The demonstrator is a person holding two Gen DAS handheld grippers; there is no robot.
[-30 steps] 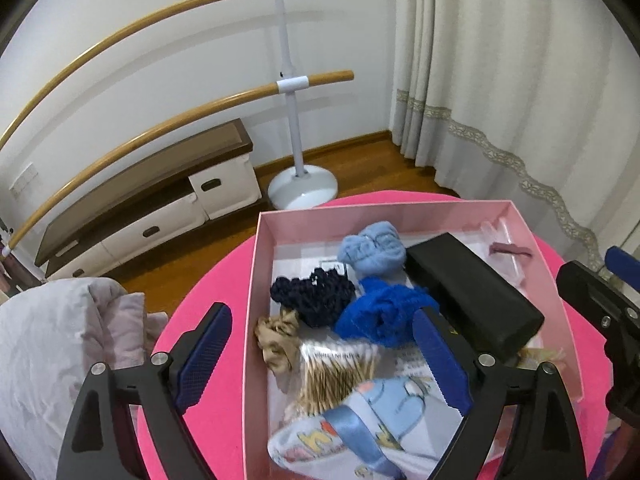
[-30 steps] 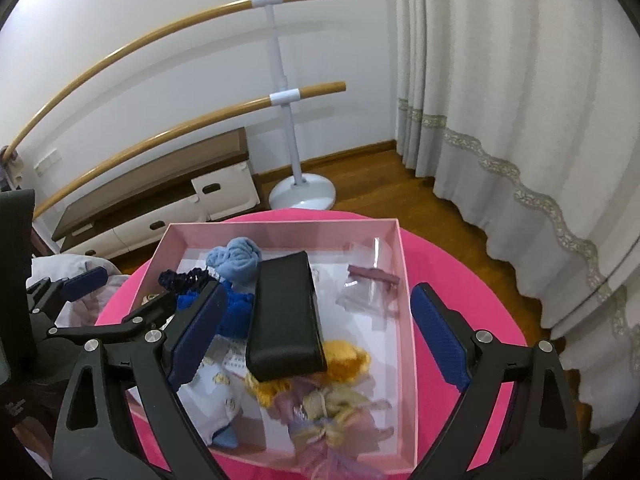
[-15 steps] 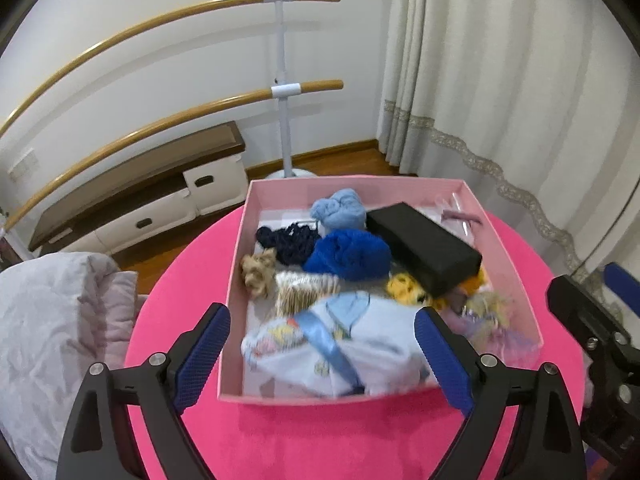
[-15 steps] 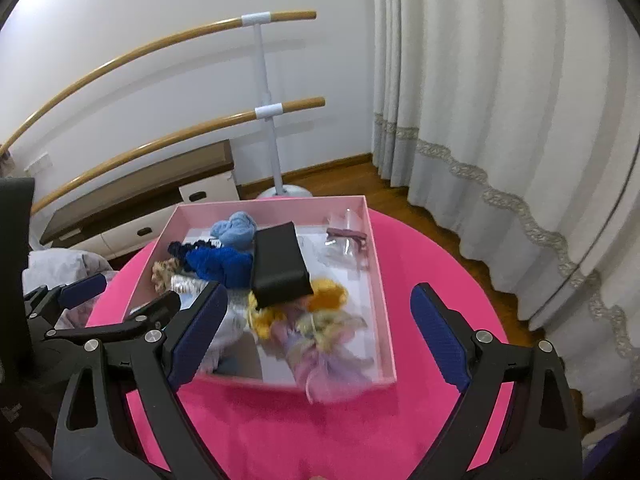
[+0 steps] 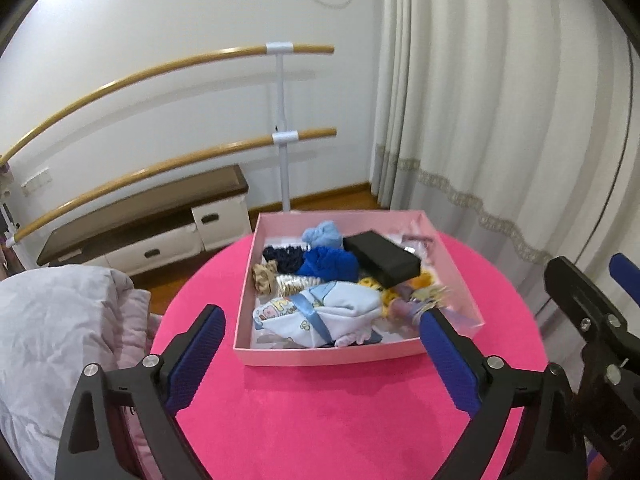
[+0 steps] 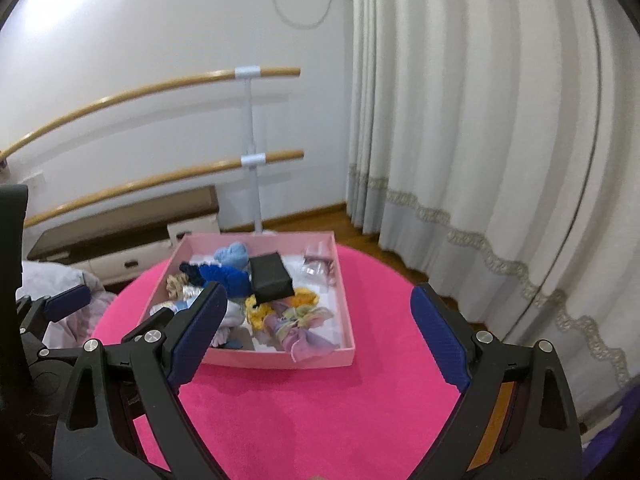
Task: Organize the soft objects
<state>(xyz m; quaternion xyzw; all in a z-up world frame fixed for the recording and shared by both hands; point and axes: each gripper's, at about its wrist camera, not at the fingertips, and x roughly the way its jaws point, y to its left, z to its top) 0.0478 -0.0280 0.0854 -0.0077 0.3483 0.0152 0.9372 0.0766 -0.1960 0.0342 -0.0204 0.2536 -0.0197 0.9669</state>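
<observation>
Left wrist view shows the left gripper (image 5: 322, 320) with its blue-padded jaws spread wide and nothing between them; they have just been opening a little further. Ahead of the jaws, on the round pink table (image 5: 340, 412), sits the pink box (image 5: 332, 354), its near wall just beyond the fingertips and closer to the right-hand finger. Inside the box, nearest the jaws, lies a white printed cloth bundle (image 5: 320, 314) tied with a light blue ribbon. Beyond it sit a beige scrunchie (image 5: 264, 276), a navy scrunchie (image 5: 286, 258), a bright blue scrunchie (image 5: 330, 266) and a pale blue one (image 5: 322, 234) against the far wall. A black case (image 5: 382, 258) lies tilted across the far right part, over a yellow scrunchie (image 5: 422, 280). The right gripper (image 5: 592, 312) shows at the right edge of this view, off to the side of the box.

From the right wrist view, the right gripper (image 6: 316, 308) also stands wide apart and empty above the table. The box lies ahead, towards its left finger, which hides the near left corner. A purple fabric piece (image 6: 306, 338) hangs against the near wall. Left of the jaws, a grey quilt (image 5: 60, 340) lies beside the table. Behind everything stand a ballet barre (image 6: 250, 152), a low cabinet (image 5: 140, 232) and pale curtains (image 6: 460, 120).
</observation>
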